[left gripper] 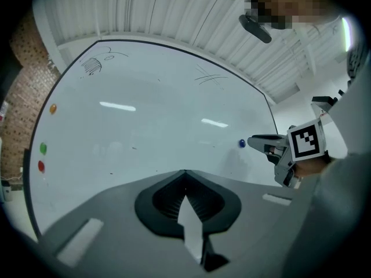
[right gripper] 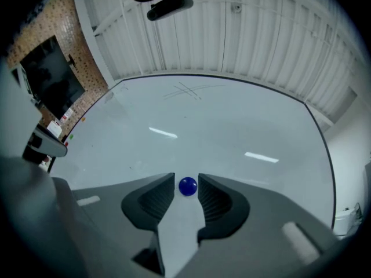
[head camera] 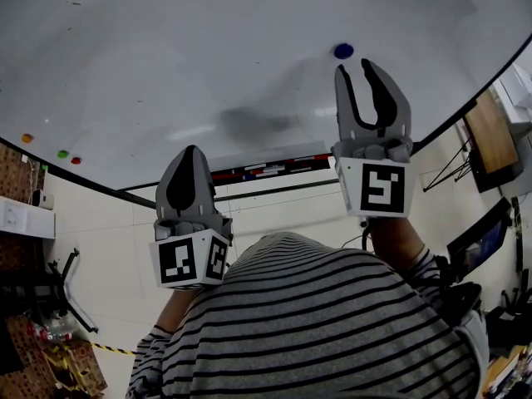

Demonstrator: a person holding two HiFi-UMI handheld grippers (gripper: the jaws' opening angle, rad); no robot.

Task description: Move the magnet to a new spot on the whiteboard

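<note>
A small round blue magnet [head camera: 343, 51] sticks to the whiteboard [head camera: 208, 65]. My right gripper [head camera: 363, 66] points at the board just below and right of it, jaws open. In the right gripper view the blue magnet [right gripper: 187, 186] shows between the two fingertips of the right gripper [right gripper: 186, 181], with a thin gap on each side. My left gripper [head camera: 190, 152] hangs lower and to the left, away from the board, jaws shut and holding nothing. The left gripper view shows its closed tip [left gripper: 185, 174], the blue magnet [left gripper: 242, 143] and the right gripper [left gripper: 258, 139] beside it.
Orange [head camera: 27, 138], green [head camera: 62, 154] and red [head camera: 76, 160] magnets sit at the board's far left edge. A ledge with markers [head camera: 266, 171] runs under the board. Faint pen marks [left gripper: 93, 65] are at the board's top left. A dark screen [head camera: 478, 243] stands at the right.
</note>
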